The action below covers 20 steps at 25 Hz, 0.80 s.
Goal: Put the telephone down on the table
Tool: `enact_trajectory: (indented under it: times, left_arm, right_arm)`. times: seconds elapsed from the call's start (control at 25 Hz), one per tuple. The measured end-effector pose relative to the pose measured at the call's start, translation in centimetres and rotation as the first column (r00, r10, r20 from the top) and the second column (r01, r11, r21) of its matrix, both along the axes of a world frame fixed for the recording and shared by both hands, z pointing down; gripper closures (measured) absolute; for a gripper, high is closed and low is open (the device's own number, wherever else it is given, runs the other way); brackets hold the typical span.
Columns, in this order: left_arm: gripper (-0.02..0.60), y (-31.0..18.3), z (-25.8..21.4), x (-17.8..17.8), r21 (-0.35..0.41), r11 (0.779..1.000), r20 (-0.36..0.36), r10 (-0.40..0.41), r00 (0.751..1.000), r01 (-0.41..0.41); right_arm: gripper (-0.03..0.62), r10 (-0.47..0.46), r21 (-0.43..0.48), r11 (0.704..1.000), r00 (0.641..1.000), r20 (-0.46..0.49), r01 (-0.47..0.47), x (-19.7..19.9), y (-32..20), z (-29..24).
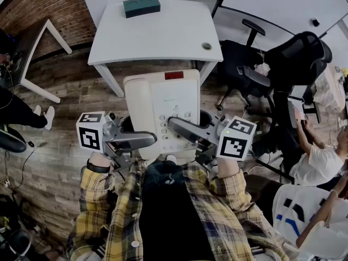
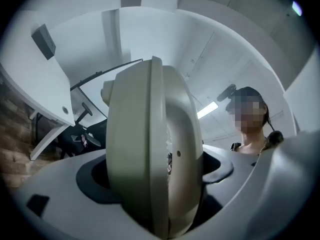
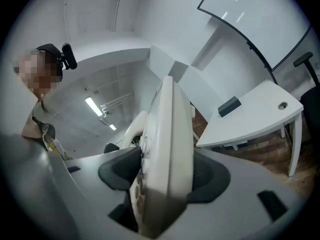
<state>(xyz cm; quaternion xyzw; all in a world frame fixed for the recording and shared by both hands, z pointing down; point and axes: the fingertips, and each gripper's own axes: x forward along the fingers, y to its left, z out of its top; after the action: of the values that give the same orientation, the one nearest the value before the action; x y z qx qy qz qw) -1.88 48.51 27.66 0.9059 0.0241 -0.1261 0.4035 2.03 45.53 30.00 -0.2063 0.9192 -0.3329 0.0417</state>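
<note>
A cream desk telephone (image 1: 163, 110) with a keypad and its handset on the left is held up in the air in front of my chest, short of the white table (image 1: 163, 34). My left gripper (image 1: 136, 140) is shut on the telephone's left side, where the handset lies. My right gripper (image 1: 182, 126) is shut on its right side by the keypad. In the left gripper view the handset edge of the telephone (image 2: 150, 159) fills the jaws. In the right gripper view the telephone (image 3: 167, 159) stands edge-on between the dark pads (image 3: 117, 171).
A dark green box (image 1: 141, 6) lies at the table's far edge, and a cable hole (image 1: 206, 46) is at its right. Black office chairs (image 1: 255, 69) stand to the right. A seated person (image 1: 318, 156) is at far right. Wooden floor lies below.
</note>
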Motion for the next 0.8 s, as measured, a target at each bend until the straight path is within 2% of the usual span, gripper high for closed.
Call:
enact_trajectory:
  times: [0.8]
  left_arm:
    - [0.15,0.8,0.3,4.0,0.0,0.999,0.019,-0.035,0.999,0.035]
  right_arm:
    - [0.324,-0.037,0.0,0.999,0.999,0.023,0.037,3.8,0.6,0.3]
